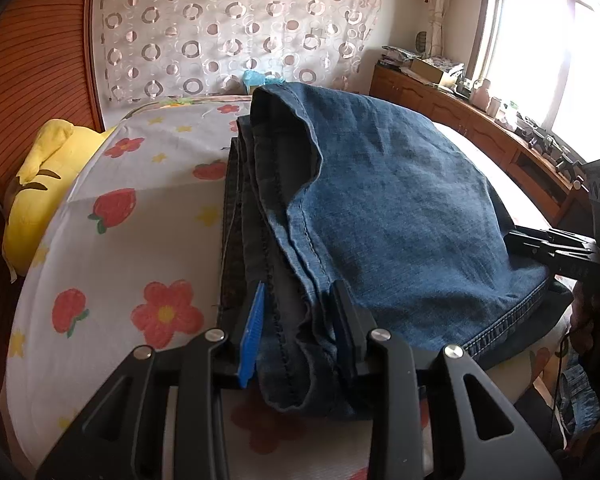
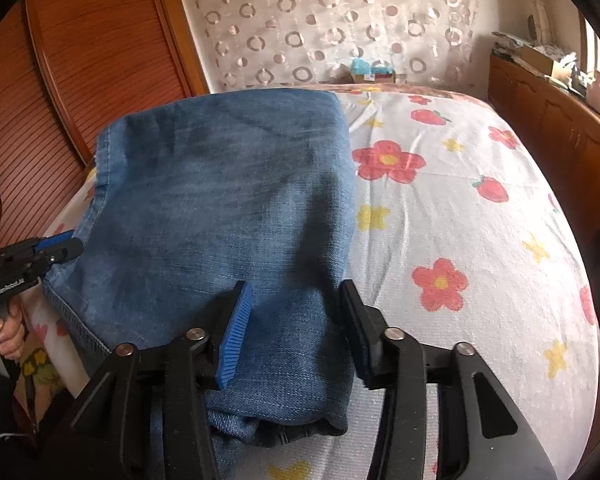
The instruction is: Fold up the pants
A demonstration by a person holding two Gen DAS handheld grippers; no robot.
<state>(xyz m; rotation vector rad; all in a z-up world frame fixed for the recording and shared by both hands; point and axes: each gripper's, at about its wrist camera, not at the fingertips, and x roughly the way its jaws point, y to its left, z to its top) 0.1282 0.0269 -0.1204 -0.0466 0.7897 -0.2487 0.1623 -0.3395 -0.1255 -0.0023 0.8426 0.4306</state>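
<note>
Blue denim pants (image 1: 380,200) lie folded in a thick stack on the flowered bed sheet (image 1: 140,208). My left gripper (image 1: 300,312) is shut on the bunched seam edge at the stack's near left corner, with denim filling the space between its blue pad and dark pad. In the right wrist view the same pants (image 2: 220,180) spread out ahead, and my right gripper (image 2: 296,320) is shut on their near right folded edge. Each gripper shows in the other's view, the right gripper (image 1: 516,240) at the cloth's right edge and the left gripper (image 2: 66,248) at its left edge.
A yellow pillow (image 1: 48,184) lies at the bed's left side by a wooden slatted wall (image 2: 80,60). A wooden cabinet (image 1: 480,128) with clutter runs under the window on the right. A person's hand (image 2: 4,332) grips the left handle. White sheet stretches right of the pants (image 2: 460,220).
</note>
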